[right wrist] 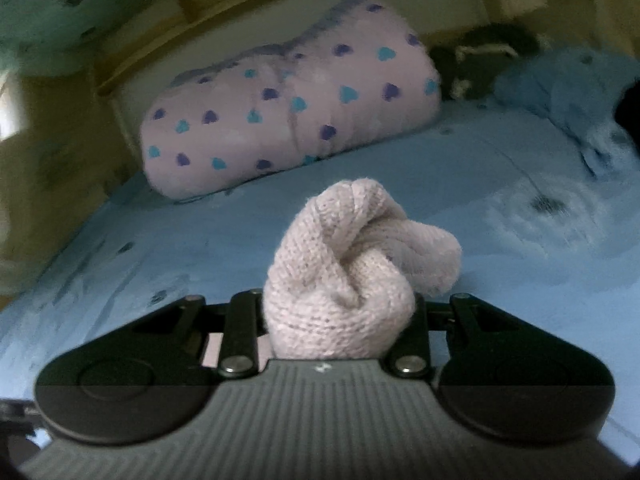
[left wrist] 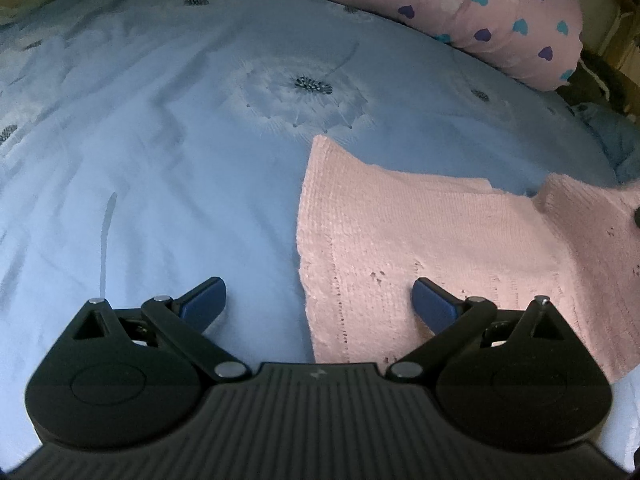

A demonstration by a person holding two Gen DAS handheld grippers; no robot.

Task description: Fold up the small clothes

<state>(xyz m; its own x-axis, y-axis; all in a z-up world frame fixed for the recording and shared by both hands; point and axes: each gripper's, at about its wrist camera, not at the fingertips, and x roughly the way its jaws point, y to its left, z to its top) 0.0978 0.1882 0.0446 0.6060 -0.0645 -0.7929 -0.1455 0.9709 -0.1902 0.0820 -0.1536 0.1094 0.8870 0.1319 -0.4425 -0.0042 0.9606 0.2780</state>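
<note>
A pink knitted garment (left wrist: 440, 240) lies spread on the light blue bedspread (left wrist: 160, 160). My left gripper (left wrist: 320, 300) is open just above the garment's near left edge, its blue pads (left wrist: 434, 304) wide apart; one is over the knit, the other over the sheet. In the right wrist view, my right gripper (right wrist: 340, 308) is shut on a bunched fold of the same pink knit (right wrist: 348, 264), which bulges up between the jaws and hides the fingertips. That bunch is raised above the bed.
A rolled pink blanket with blue and purple hearts (right wrist: 288, 112) lies at the far side of the bed (left wrist: 460, 12). Crumpled blue fabric (right wrist: 560, 88) and a dark item (right wrist: 480, 56) sit behind it. A wooden frame (right wrist: 240, 12) borders the bed.
</note>
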